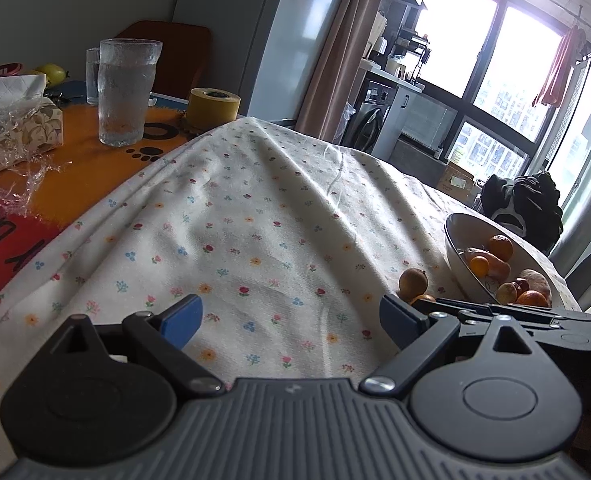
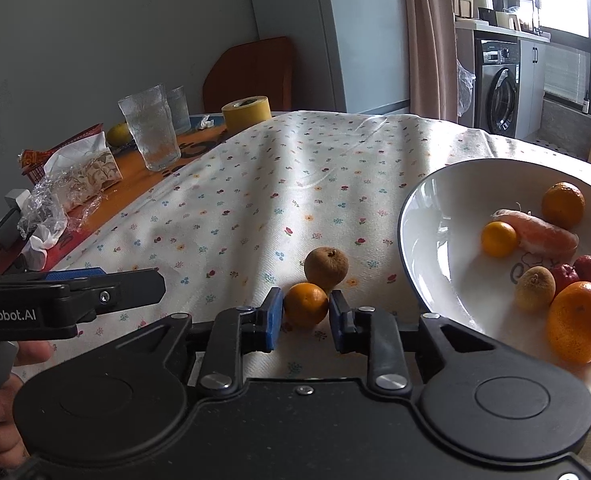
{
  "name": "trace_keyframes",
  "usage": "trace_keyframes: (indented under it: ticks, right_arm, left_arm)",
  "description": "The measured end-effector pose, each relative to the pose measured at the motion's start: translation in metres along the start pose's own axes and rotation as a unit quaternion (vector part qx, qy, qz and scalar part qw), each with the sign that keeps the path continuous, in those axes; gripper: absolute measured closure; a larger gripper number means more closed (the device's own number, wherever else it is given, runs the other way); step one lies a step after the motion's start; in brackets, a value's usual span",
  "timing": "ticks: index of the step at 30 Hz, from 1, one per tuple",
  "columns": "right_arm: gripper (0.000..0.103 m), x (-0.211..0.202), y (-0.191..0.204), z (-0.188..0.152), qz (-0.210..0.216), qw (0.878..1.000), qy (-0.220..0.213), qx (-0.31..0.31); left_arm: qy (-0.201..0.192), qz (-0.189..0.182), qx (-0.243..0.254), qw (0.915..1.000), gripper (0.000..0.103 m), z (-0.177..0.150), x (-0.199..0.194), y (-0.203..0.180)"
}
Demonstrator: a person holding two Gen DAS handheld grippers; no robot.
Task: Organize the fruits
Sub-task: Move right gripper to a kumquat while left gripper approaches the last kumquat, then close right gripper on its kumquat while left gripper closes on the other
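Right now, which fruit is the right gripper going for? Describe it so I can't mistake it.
Start at the white bowl on the floral tablecloth. Just outside its left rim, two fruits lie on the cloth. The right gripper brackets the nearer one, a small orange tangerine; its neighbour behind is a dull brown, rough-skinned fruit.

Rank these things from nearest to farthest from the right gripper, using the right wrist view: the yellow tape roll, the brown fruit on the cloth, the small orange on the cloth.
1. small orange, between the right gripper's fingers.
2. brown fruit, just behind it.
3. yellow tape roll, far back, table's end.
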State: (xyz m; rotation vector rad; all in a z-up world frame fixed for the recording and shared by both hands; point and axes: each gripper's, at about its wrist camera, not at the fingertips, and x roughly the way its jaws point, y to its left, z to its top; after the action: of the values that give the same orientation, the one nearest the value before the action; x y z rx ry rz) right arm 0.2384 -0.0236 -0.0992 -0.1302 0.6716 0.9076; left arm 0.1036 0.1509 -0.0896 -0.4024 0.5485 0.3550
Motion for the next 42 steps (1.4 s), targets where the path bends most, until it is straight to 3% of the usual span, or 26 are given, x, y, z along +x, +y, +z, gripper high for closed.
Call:
trace_keyframes:
  ticks: [3, 17, 24, 42]
  right_arm:
    - [0.080, -0.001, -0.001, -0.001, 0.000, 1.000, -0.005, 0.003]
    - [0.080, -0.044, -0.034, 0.011, 0.022, 0.997, -0.059, 0.046]
    - [0.080, -0.062, -0.055, 0.018, 0.004, 0.994, -0.083, 0.066]
    - [0.080, -0.062, -0.096, 0.014, -0.039, 0.990, -0.082, 0.109]
  left_arm:
    - [0.001, 0.001, 0.000, 1.0000, 0.009, 0.000, 0.001, -0.001]
    - [-0.001, -0.007, 0.056, 0.9984, 0.011, 0.012, 0.014, -0.048]
    - [0.005, -0.012, 0.090, 0.9958, 0.016, 0.014, 0.030, -0.080]
    - [0.032, -0.009, 0.121, 0.9920, 0.048, 0.014, 0.081, -0.116]
